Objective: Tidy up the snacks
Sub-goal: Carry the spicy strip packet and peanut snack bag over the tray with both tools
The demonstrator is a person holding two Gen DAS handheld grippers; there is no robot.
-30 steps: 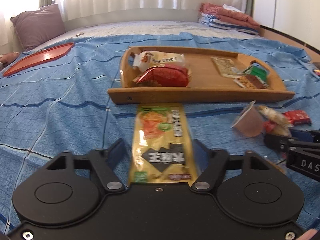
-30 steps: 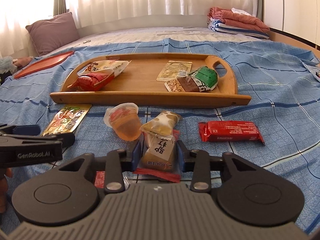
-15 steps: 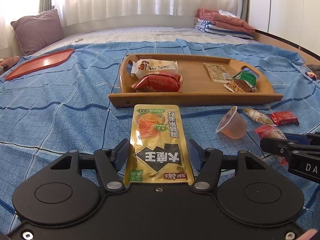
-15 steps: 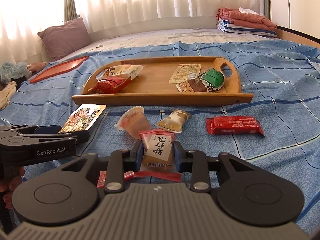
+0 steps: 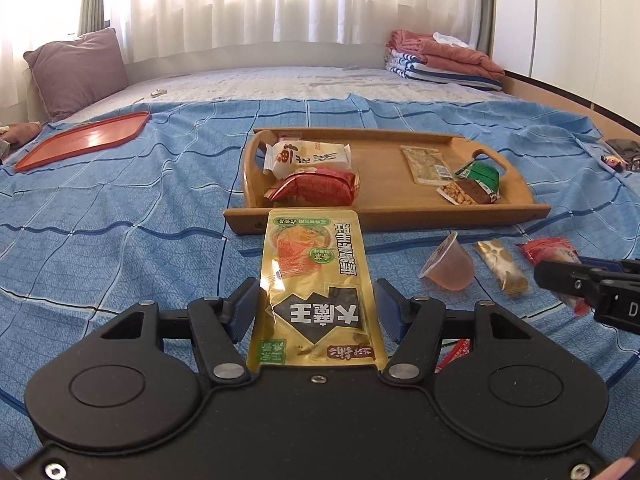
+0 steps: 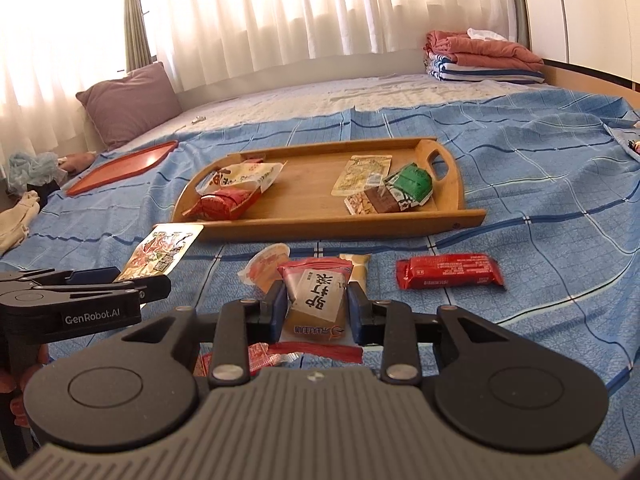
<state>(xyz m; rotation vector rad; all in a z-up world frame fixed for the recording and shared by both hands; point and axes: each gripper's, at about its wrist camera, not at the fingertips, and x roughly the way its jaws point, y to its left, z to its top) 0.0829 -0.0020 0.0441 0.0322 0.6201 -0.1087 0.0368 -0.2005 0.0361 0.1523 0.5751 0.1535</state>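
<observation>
My left gripper (image 5: 318,300) is shut on a flat gold snack pouch (image 5: 314,280), held above the blue bedspread and pointing at the wooden tray (image 5: 384,216). My right gripper (image 6: 316,304) is shut on a small red-and-brown snack packet (image 6: 318,300), lifted off the bed. The tray (image 6: 320,228) holds a white bag (image 5: 308,158), a red bag (image 5: 316,188), a flat beige packet (image 5: 426,164) and a green peanut packet (image 5: 478,182). The left gripper shows at the left of the right wrist view (image 6: 132,280) with the pouch (image 6: 160,250) sticking out.
On the bedspread before the tray lie a jelly cup (image 5: 448,268), a tan wrapped bar (image 5: 500,266) and a red bar (image 6: 448,276). A red plastic tray (image 5: 80,144) lies far left. A purple pillow (image 5: 76,72) and folded blankets (image 5: 444,60) sit at the back.
Both grippers have risen and drawn back from the tray with their snacks. The gold pouch and the red-and-brown packet now hang clear of the bedspread.
</observation>
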